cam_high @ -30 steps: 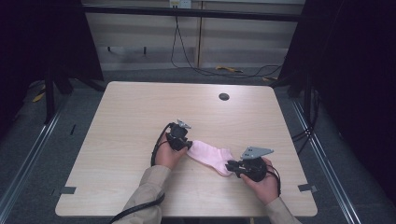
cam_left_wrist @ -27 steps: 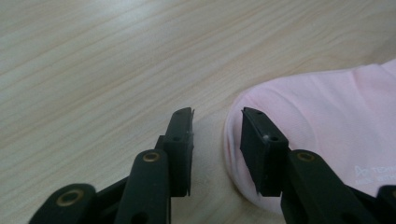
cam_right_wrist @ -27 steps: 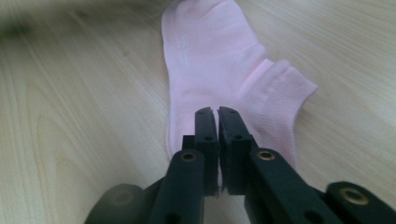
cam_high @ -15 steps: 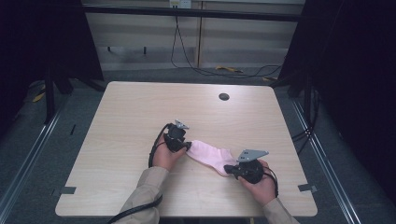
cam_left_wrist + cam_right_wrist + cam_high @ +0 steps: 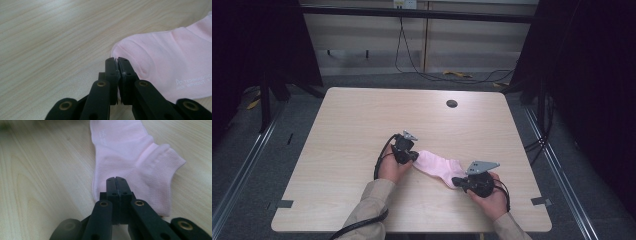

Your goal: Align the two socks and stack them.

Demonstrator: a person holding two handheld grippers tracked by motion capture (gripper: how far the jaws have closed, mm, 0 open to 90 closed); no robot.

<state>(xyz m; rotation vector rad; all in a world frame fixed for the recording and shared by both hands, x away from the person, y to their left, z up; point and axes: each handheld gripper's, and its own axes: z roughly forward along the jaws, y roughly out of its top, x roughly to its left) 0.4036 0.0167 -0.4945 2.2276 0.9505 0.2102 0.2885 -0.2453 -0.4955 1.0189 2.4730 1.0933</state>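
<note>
High view shows one pink sock [image 5: 439,167] lying flat on the light wooden table [image 5: 362,120], near the front edge and right of centre, stretched between two grippers. One dark round hole [image 5: 452,103] sits in the tabletop near the far edge.

White print runs along the sock's foot; in the left gripper view it reads in part "TECHNOLOG" and "MADE WITHOUT", the rest cut off at the edge.

Left gripper [image 5: 413,156] lies low at the sock's toe end, the hand behind it with a beige sleeve [image 5: 367,210] coming in from below. Its jaws have just been closing and now stand together, pinching the rim of the toe. Right gripper [image 5: 455,181] sits at the cuff end, its hand cupped around the body and the grey plate on top. Its jaws are pressed together on the sock's edge beside the ribbed cuff.
</note>
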